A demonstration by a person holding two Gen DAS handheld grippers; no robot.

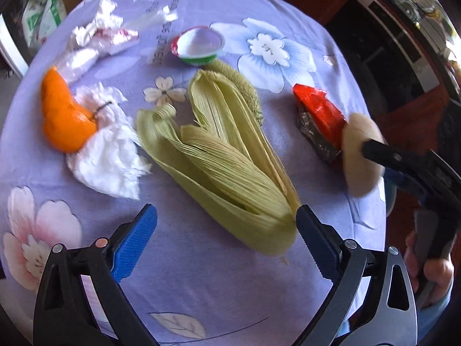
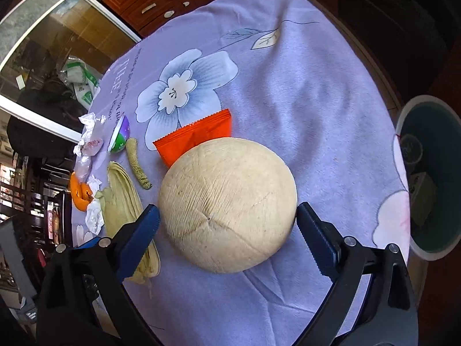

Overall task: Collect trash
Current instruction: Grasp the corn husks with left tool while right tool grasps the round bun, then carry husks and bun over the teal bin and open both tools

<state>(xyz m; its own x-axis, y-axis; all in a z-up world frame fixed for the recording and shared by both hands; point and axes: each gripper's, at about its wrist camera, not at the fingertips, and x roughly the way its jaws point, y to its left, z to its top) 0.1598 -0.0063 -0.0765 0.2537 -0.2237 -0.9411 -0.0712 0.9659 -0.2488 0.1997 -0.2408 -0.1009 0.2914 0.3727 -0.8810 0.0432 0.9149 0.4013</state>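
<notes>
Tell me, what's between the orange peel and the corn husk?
A crumpled white tissue lies between the orange peel and the corn husk, touching the peel. The left wrist view shows it best.

Corn husks (image 1: 227, 170) on tablecloth (image 1: 201, 288), tissue (image 1: 109, 158) left

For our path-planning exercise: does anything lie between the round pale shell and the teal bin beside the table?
Nothing visible: only bare tablecloth separates the round pale shell from the teal bin; the orange wrapper lies off that line.
</notes>
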